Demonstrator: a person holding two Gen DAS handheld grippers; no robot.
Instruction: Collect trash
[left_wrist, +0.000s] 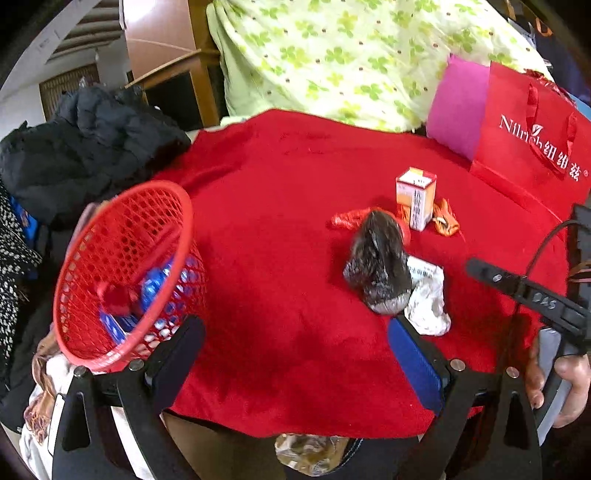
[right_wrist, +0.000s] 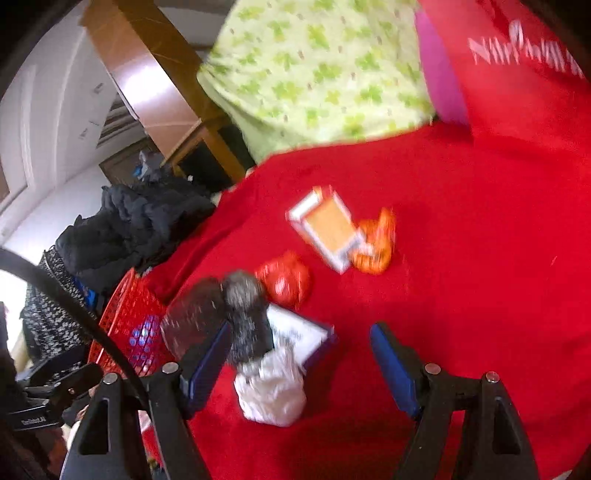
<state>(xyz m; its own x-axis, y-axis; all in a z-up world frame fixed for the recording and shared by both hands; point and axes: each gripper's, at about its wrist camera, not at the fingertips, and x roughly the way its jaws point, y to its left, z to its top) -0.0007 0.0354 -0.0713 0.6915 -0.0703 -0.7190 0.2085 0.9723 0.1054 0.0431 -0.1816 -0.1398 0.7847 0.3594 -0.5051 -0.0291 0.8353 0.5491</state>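
Observation:
A red mesh basket (left_wrist: 122, 273) tilts at the left edge of the red cloth (left_wrist: 280, 229), with blue and red wrappers inside; it also shows in the right wrist view (right_wrist: 129, 317). On the cloth lie a dark crumpled bag (left_wrist: 376, 262), crumpled white paper (left_wrist: 428, 302), a red wrapper (left_wrist: 347, 219), an orange wrapper (left_wrist: 445, 218) and an upright white-orange box (left_wrist: 415, 201). My left gripper (left_wrist: 295, 354) is open and empty, between basket and trash. My right gripper (right_wrist: 299, 365) is open, with the white paper (right_wrist: 273, 395) and dark bag (right_wrist: 243, 317) between its fingers; the box (right_wrist: 325, 229) lies beyond.
A red gift bag (left_wrist: 532, 147) and a pink pillow (left_wrist: 458, 107) stand at the back right. A green-patterned quilt (left_wrist: 332, 55) lies behind the cloth. Dark clothes (left_wrist: 88, 147) are piled at the left. The right hand and its gripper handle (left_wrist: 546, 306) show at the right.

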